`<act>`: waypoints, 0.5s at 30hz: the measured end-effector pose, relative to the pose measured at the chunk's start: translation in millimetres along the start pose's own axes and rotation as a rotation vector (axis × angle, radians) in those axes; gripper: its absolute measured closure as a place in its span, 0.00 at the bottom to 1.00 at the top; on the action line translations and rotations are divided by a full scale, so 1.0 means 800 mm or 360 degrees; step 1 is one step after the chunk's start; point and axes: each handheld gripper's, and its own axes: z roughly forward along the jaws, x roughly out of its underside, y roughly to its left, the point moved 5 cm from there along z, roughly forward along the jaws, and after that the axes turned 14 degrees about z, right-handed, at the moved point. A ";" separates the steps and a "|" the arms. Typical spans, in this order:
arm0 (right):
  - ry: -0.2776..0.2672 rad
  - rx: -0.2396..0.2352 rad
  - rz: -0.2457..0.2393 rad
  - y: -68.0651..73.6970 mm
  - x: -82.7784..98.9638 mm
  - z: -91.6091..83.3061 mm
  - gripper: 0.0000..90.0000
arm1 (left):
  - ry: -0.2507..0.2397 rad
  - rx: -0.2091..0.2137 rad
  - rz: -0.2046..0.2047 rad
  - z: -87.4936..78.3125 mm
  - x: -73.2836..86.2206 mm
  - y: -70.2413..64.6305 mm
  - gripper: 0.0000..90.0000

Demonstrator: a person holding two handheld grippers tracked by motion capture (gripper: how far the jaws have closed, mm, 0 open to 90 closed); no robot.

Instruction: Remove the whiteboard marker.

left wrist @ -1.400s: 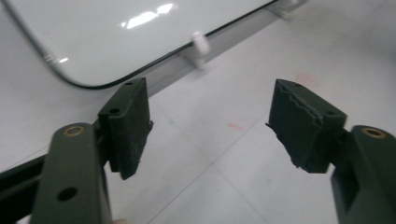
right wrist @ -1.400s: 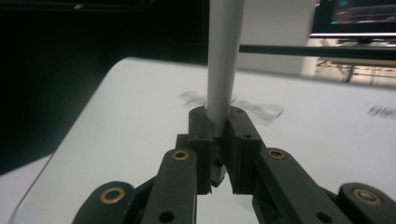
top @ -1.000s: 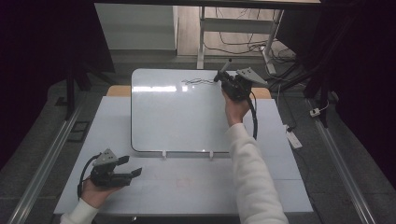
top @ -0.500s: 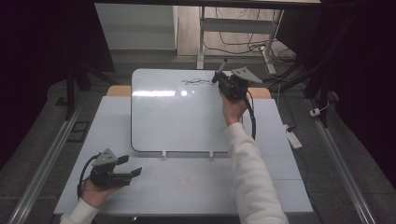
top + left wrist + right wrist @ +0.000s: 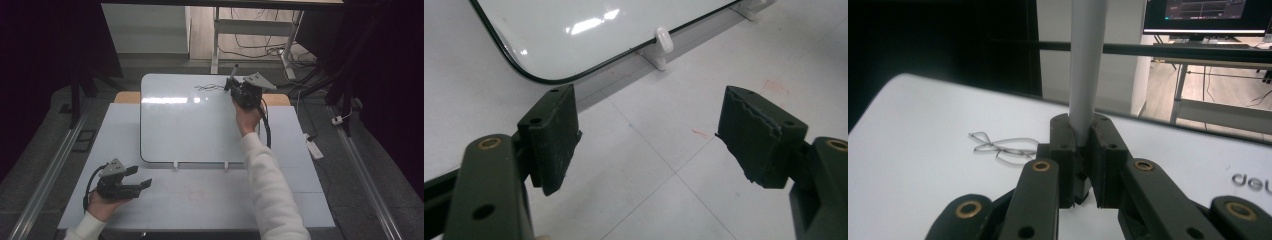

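Right gripper sat over the whiteboard's far edge, at about 1 o'clock from the board's centre in the high view. Jaws were clamped on a pale grey marker, which stood upright between the pads in the right gripper view. A dark scribble lay on the board just at 9 o'clock of that gripper; in the right gripper view the scribble sat just left of the jaws.

Left gripper rested low on the table, at about 7 o'clock from the board, well apart from it. Jaws stood wide, nothing between them. In the left gripper view the board's near rounded corner and a white clip lay ahead of the pads.
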 end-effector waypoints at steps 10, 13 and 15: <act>0.0073 -0.0108 -0.0012 0.020 0.019 0.006 0.90 | 0.0000 0.0000 0.0003 0.001 0.000 0.001 0.28; -0.0011 -0.0035 0.0027 0.008 0.003 0.005 0.90 | 0.0002 -0.0005 0.0015 0.000 0.001 -0.001 0.28; -0.0041 -0.0005 0.0078 -0.003 -0.004 0.006 0.90 | -0.0001 -0.0005 0.0014 -0.001 0.001 0.000 0.28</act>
